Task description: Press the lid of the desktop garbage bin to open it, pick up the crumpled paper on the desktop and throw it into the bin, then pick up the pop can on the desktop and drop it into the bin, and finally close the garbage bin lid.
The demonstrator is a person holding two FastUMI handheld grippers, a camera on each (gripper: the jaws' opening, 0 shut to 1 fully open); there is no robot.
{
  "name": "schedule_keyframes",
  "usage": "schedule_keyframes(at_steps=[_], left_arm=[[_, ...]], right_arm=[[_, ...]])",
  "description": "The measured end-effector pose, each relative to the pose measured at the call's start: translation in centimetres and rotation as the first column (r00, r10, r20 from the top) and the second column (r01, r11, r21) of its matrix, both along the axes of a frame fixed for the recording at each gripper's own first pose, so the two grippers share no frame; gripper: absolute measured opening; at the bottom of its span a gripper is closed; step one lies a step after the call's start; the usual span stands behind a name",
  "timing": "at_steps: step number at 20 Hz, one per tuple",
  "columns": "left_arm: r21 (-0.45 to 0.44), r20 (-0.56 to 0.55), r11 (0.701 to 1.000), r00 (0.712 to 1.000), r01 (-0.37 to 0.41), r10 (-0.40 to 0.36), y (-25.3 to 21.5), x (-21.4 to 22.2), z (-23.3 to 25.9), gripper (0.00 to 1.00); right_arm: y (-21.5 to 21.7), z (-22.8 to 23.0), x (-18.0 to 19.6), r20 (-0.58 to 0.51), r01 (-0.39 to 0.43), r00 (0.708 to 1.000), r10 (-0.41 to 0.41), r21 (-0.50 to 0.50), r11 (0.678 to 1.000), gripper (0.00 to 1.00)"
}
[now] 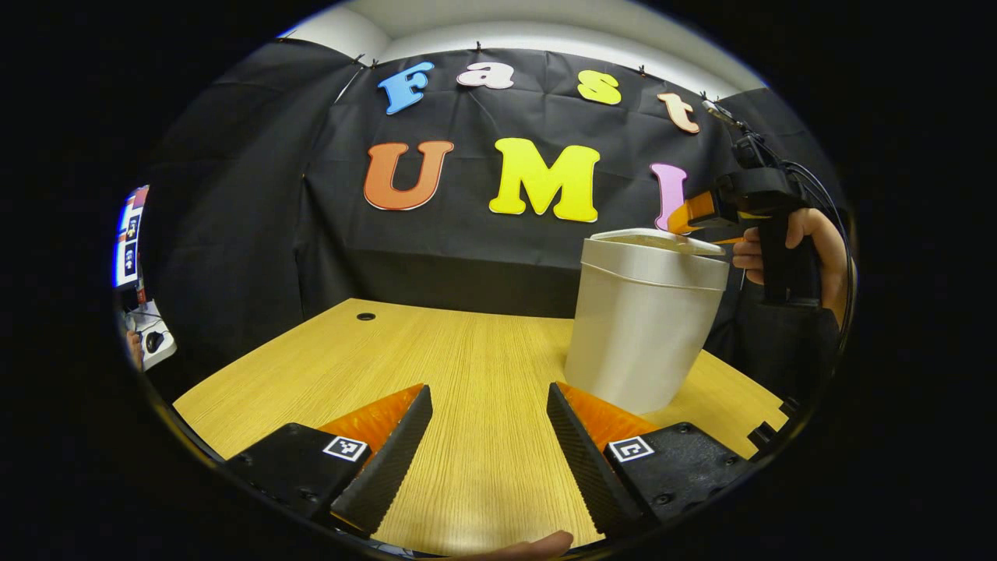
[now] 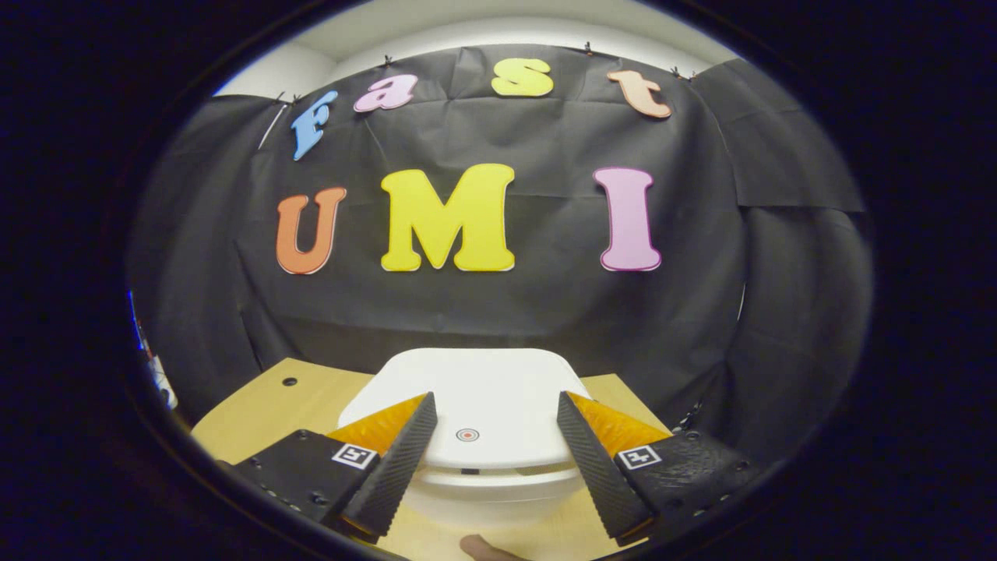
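above the bin, which stands on the tabletop with its lid down, the right gripper hovers, jaws spread. to press well, lower one fingertip squarely onto the lid's round mark. the left gripper waits spread beside the bin.

Black cloth wall, wooden desk with cable hole, white ceiling

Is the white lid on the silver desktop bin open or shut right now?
Shut: the white lid lies flat across the silver desktop bin; the right gripper hovers open above it.
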State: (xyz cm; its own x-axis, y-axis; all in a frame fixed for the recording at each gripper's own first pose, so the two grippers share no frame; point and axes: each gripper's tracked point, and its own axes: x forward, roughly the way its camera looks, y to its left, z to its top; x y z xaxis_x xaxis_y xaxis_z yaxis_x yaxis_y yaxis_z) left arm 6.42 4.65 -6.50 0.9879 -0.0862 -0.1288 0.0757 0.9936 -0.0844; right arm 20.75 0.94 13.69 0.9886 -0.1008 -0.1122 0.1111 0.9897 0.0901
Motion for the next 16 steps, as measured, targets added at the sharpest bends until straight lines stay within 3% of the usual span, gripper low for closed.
schedule_keyframes(at_steps=[6,9,14,16], left_arm=[[0.012,0.006,1.000,1.000,0.001,-0.001,-0.2,-0.1,0.2,0.96],[0.017,0.009,1.000,1.000,-0.001,0.001,-0.1,-0.2,0.2,0.96],[0.047,0.024,0.999,1.000,0.002,-0.003,-0.4,-0.3,0.6,0.96],[0.061,0.036,0.998,0.999,-0.015,0.013,-0.1,-0.4,0.8,0.96]], right_arm=[[-0.5,-0.1,-2.7,0.045,-0.013,0.999,0.013,-0.008,1.000,0.96],[-1.3,0.0,-5.7,0.105,0.005,0.994,0.002,-0.070,0.998,0.96],[-0.7,-3.1,-12.1,0.166,-0.060,0.984,0.068,-0.049,0.997,0.97],[-0.7,-4.9,-14.1,0.164,-0.082,0.983,0.087,-0.040,0.996,0.93]])
